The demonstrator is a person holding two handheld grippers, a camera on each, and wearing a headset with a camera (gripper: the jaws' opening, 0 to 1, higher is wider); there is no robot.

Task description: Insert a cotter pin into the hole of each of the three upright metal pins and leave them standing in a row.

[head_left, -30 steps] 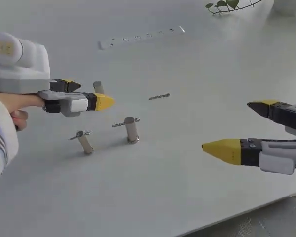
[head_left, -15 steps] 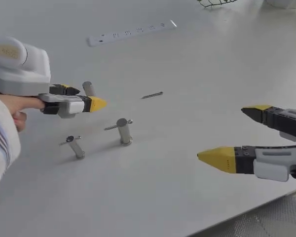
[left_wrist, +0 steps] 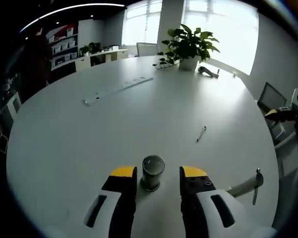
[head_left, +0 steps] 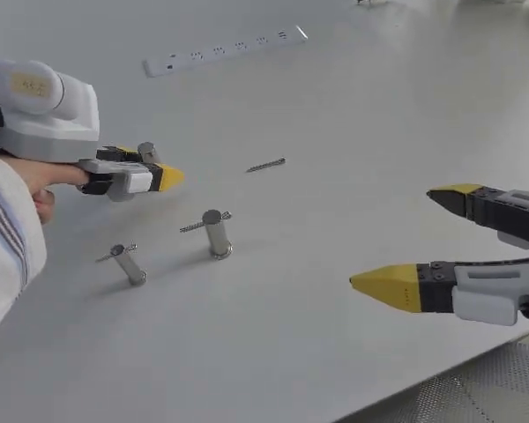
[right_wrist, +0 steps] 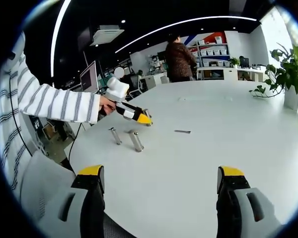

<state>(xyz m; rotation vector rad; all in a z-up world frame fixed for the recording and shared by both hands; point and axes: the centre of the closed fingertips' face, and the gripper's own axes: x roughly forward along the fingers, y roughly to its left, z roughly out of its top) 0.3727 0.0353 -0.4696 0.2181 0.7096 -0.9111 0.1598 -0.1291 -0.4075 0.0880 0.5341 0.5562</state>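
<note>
In the head view, the left gripper [head_left: 154, 165] is held at the left of the white table [head_left: 335, 115]. Its jaws are apart, and the bare pin [head_left: 146, 152] is seen upright between them. The middle pin [head_left: 216, 234] is found nearer and to the right, with a cotter pin pushed through its top. The left pin [head_left: 129, 264] is found nearest of the three, and a cotter pin is through its top too. The loose cotter pin [head_left: 265, 165] is laid flat on the table, right of the bare pin and well apart from it. A power strip [head_left: 225, 50] is seen at the far side. The right gripper [head_left: 397, 238] is held at the near right with its jaws wide apart and nothing between them.

In the left gripper view, the left gripper [left_wrist: 158, 171] is seen with one jaw on each side of the bare pin [left_wrist: 152, 168]. A small gap is left on both sides. The loose cotter pin [left_wrist: 201, 133] is seen farther off to the right. The middle pin [left_wrist: 244, 185] is seen at the near right.

In the right gripper view, the right gripper [right_wrist: 161, 173] is seen with its jaws far apart over the bare table. The left gripper [right_wrist: 134, 114], the left pin [right_wrist: 114, 135], the middle pin [right_wrist: 135, 140] and the loose cotter pin [right_wrist: 183, 132] are seen far off.
</note>
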